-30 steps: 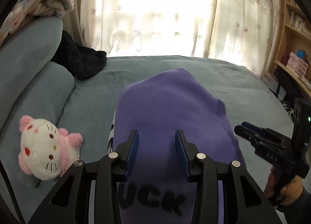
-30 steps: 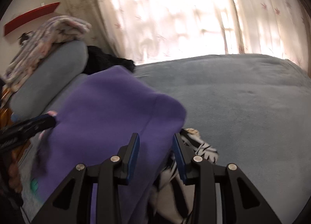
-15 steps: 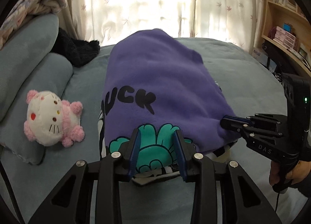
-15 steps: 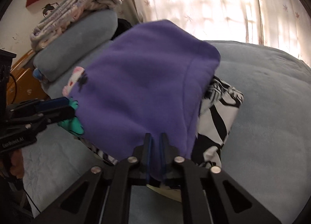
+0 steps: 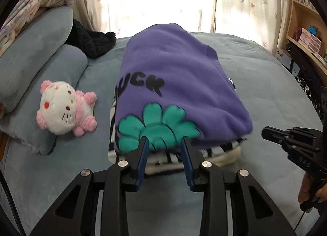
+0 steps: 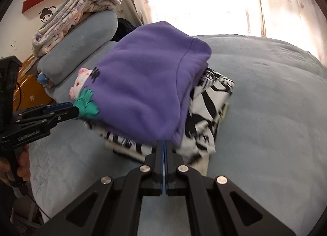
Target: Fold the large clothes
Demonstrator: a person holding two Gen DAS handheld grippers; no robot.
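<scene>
Purple sweatshirt [image 5: 175, 84], folded over since a second earlier, lay atop the striped garment [image 6: 206, 103] mid-bed [image 6: 265, 92]; right tongs [image 6: 164, 144] clenched empty, left tongs [image 5: 164, 144] opening, released at near hem: fold judged complete.

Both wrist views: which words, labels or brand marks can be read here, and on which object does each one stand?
"UCK", with the first letter folded out of sight: purple sweatshirt.
"GenRobot.AI", roughly, as the print is small: left gripper.
"DAS": right gripper.
Print on the white box by the shelf: too small to read.
Book spines on the bookshelf: unreadable.
</scene>
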